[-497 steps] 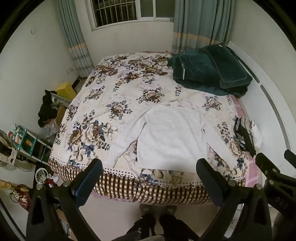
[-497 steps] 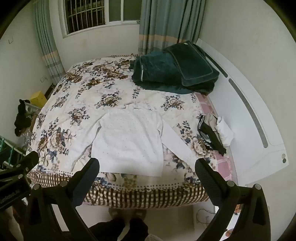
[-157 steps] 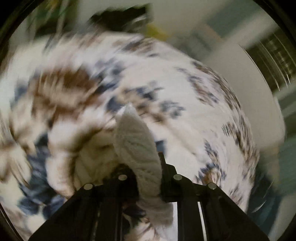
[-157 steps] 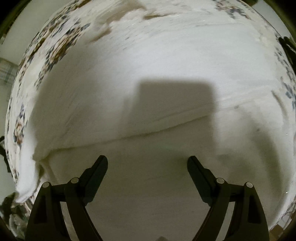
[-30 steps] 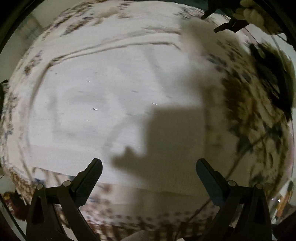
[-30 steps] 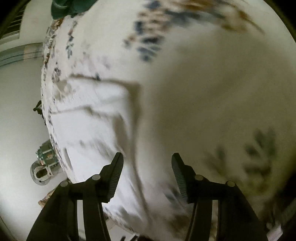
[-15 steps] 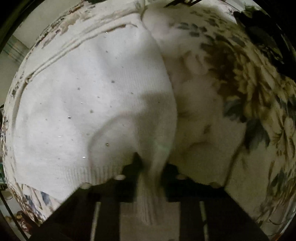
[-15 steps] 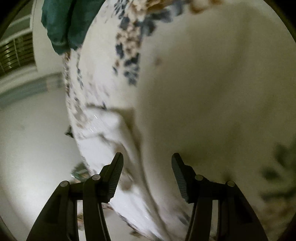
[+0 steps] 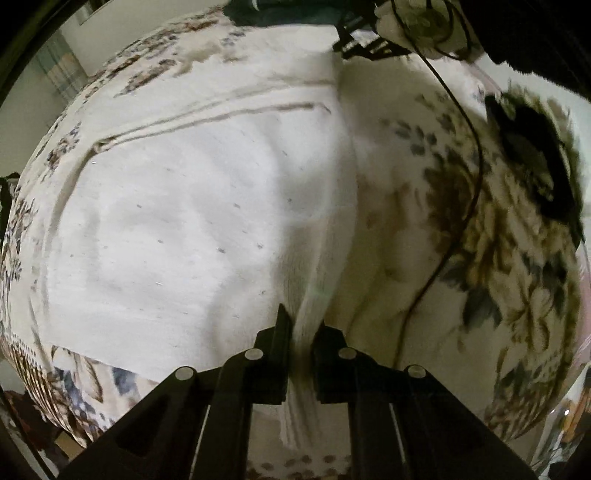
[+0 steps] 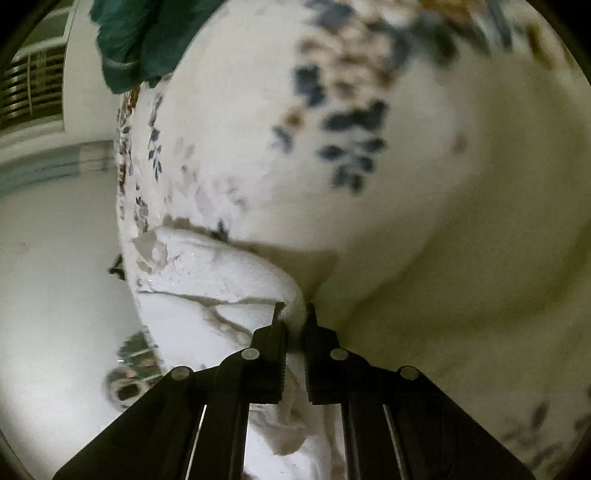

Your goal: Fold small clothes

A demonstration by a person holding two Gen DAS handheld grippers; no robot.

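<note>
A small white knit sweater (image 9: 192,221) lies spread on the floral bedspread (image 9: 480,229). My left gripper (image 9: 301,328) is shut on the sweater's ribbed bottom hem at its right corner, with the pinched fabric standing up between the fingers. In the right wrist view my right gripper (image 10: 294,314) is shut on another edge of the white sweater (image 10: 207,273), which bunches to the left of the fingers. Which part of the sweater that edge belongs to is not clear.
A dark cable (image 9: 461,147) and dark items (image 9: 535,173) lie on the bed to the right of the sweater. A green blanket (image 10: 147,33) sits at the far end of the bed. The floor and a window (image 10: 29,81) show past the bed's left edge.
My right gripper, open half a second ago, has shut on the sweater's edge. My left gripper stays shut on the hem, which it grasped between one and half a second ago.
</note>
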